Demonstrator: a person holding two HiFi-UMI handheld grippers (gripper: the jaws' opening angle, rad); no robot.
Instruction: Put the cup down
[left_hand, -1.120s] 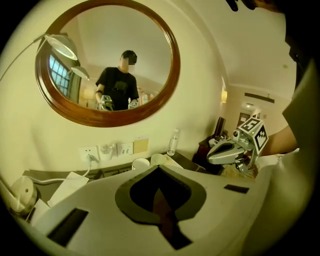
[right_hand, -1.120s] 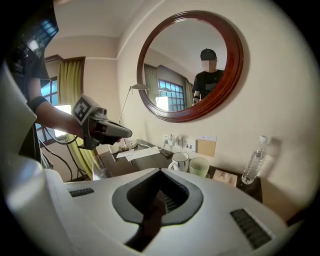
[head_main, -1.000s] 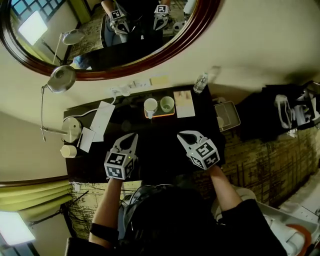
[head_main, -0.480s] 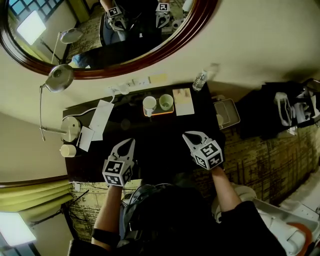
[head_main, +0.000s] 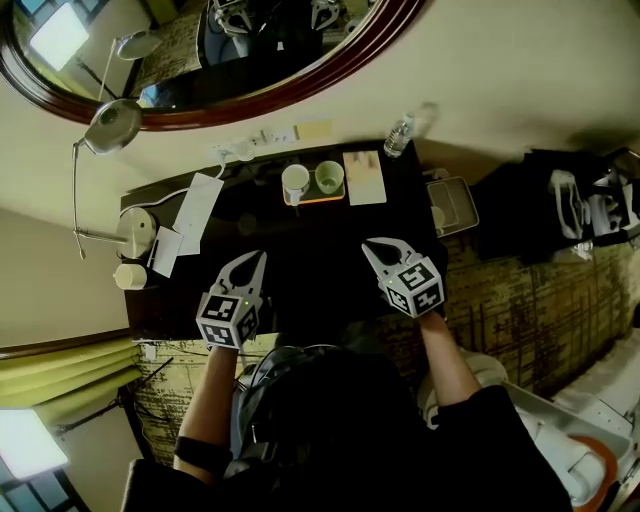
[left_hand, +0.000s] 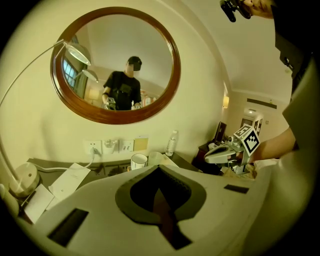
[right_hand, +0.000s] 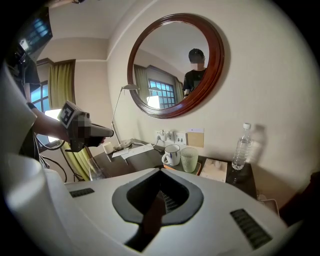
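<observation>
Cup (head_main: 295, 183): stood on the tray (head_main: 322, 200), upper middle of the frame, at the bench's (head_main: 300, 262) far side.
Green cup (head_main: 331, 177): just beside it.
Left gripper (head_main: 256, 258): fingers (left_hand: 100, 196) closed, empty.
Right gripper (head_main: 372, 246): fingers (right_hand: 90, 210) closed, empty.

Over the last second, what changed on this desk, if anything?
The left gripper drew back slightly toward the person; the right gripper barely moved. The head view shifted too, so everything sits higher in frame. Nothing was gripped or released: both grippers stayed shut and empty. The white mug and green cup stayed at the back of the desk.
</observation>
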